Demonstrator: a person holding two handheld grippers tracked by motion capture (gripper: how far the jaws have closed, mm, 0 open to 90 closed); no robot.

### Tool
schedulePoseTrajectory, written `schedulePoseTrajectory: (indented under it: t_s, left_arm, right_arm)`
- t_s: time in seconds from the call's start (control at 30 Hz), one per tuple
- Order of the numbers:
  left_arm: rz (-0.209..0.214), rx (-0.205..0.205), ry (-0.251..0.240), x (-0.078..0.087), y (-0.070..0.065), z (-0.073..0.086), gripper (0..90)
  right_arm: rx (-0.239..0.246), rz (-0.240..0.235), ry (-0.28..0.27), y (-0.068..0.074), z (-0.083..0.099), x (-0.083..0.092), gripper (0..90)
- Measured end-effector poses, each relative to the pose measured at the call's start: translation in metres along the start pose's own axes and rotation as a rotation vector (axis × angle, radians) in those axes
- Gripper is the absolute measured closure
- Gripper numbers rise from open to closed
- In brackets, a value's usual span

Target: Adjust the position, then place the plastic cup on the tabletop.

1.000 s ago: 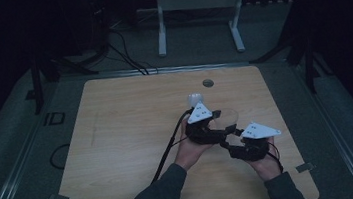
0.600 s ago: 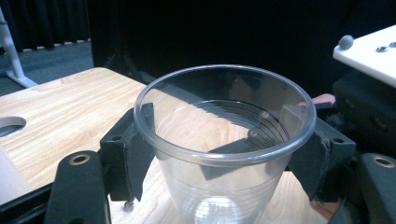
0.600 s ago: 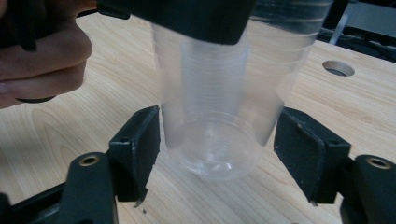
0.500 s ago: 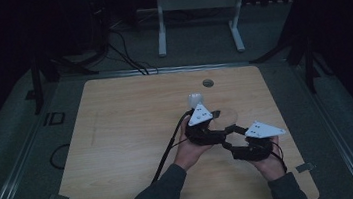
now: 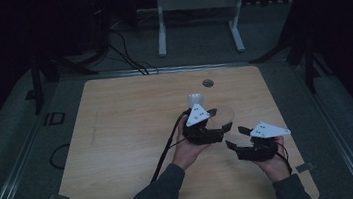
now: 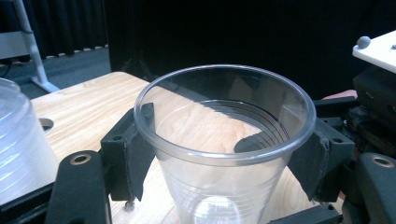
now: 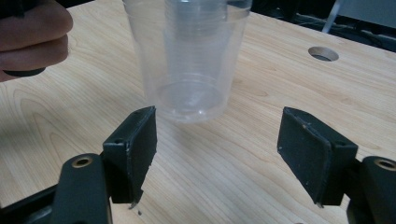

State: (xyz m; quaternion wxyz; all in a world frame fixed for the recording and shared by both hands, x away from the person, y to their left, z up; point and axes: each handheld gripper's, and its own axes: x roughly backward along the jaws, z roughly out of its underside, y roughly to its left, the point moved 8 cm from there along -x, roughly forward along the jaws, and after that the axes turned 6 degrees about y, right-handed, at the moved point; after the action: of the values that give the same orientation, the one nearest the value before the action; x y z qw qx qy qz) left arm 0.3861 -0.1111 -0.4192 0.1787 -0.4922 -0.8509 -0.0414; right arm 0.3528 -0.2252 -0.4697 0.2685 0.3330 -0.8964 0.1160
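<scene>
The left gripper (image 6: 219,154) grips a clear cup (image 6: 223,140) by its sides, above the surface (image 5: 118,136); the cup's base is cut off. The right gripper (image 7: 217,149), jaws just opened wide and empty, sits before that cup. A second cup (image 6: 18,140) is half out of frame.

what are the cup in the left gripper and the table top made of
Cup: most likely thin clear plastic with a glossy finish; the wood grain shows through its wall, faint rings run round it, and the rim is rolled. Left gripper clamps it on both sides.
Table top: pale wood or a wood-look laminate, matte; grain lines are visible, but the pictures cannot settle which.
</scene>
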Motion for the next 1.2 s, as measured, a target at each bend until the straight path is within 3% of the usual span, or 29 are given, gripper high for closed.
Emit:
schedulePoseTrajectory:
  t_s: [0.5, 1.2]
  left_arm:
    - [-0.024, -0.022, -0.005, 0.001, 0.001, 0.0, 29.2]
    - [-0.022, -0.03, -0.027, -0.006, -0.004, 0.005, 29.2]
  right_arm:
    - [-0.021, 0.021, -0.005, -0.008, 0.003, 0.004, 28.2]
    - [-0.042, 0.041, -0.034, -0.016, -0.001, 0.012, 28.3]
